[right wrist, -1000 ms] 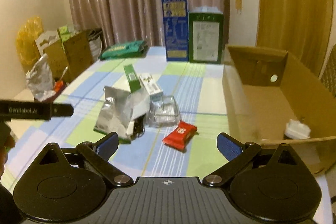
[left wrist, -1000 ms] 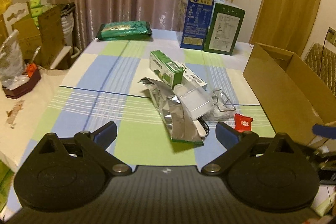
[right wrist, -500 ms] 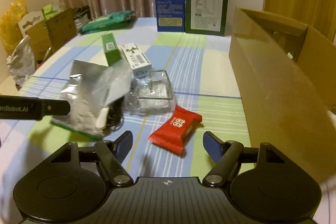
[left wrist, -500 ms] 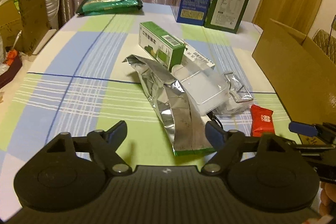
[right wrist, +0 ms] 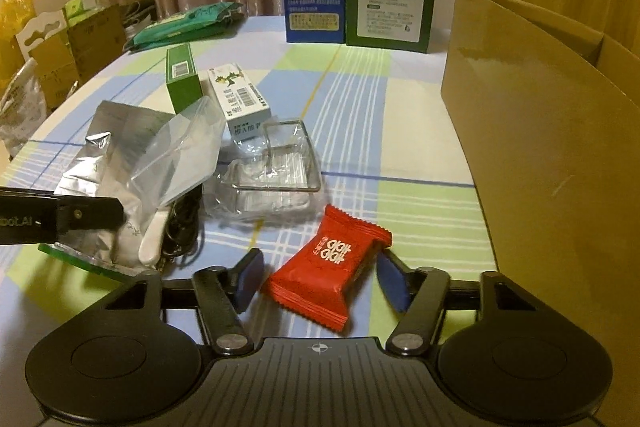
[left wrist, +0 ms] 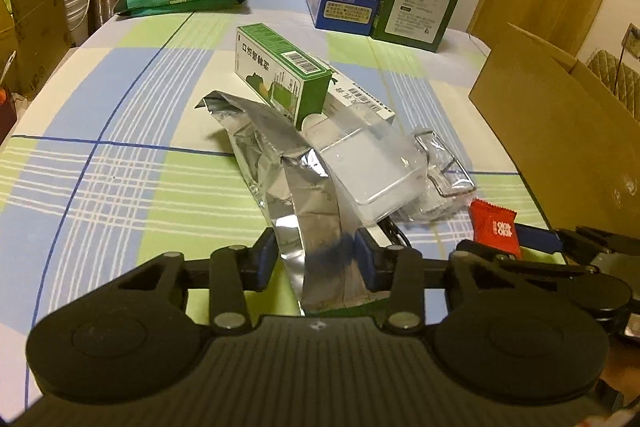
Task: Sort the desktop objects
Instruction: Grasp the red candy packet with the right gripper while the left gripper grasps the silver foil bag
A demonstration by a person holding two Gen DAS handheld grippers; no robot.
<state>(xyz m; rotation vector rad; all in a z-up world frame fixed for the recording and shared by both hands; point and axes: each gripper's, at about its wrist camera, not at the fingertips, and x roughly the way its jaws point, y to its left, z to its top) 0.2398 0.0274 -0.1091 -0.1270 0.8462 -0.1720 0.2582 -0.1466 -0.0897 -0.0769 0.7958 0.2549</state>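
Sorting barely begun: left gripper [left wrist: 314, 261], jaws just closing, pinches the crinkled silver foil pouch [left wrist: 288, 183] in the table-centre pile, right gripper [right wrist: 316, 277] narrows around the red candy wrapper [right wrist: 332, 267], not clearly clamped; the open cardboard box [right wrist: 540, 131] beside it awaits everything.
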